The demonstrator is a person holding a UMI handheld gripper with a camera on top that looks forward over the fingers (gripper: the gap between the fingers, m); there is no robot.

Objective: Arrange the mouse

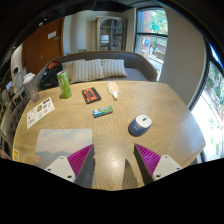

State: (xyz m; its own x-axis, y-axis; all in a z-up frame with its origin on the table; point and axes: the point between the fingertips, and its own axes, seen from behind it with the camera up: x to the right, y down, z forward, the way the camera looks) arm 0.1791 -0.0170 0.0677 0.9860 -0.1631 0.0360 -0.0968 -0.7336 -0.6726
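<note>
- The mouse (142, 121), white and rounded, sits on a small dark mouse pad (137, 127) on the wooden table (100, 130), ahead of the gripper (113, 157) and off to its right side, roughly in line with the right finger rather than the gap between the two
- Its long axis is hard to read at this range; it looks slightly longer across than deep, but I cannot say which end is the front
- The gripper's fingers stand well apart with nothing between them, both pink pads (78, 158) facing inward over bare tabletop, clearly short of the mouse
- In my judgement the coming move turns on that offset: the hand would need to swing right and go forward so the mouse ends up centred between the fingers
- Just left of the fingers lies a pale sheet of paper (62, 143), close to the left finger
- Farther out, near mid-table, a small teal packet (102, 111) lies left of the mouse, well apart from it
- Beyond that, a dark flat object (91, 95), a white item (114, 91), a green bottle (64, 85) and a printed leaflet (39, 111) spread toward the far and left edges
- A grey sofa (105, 68) stands behind the table, under bright windows (152, 32)
</note>
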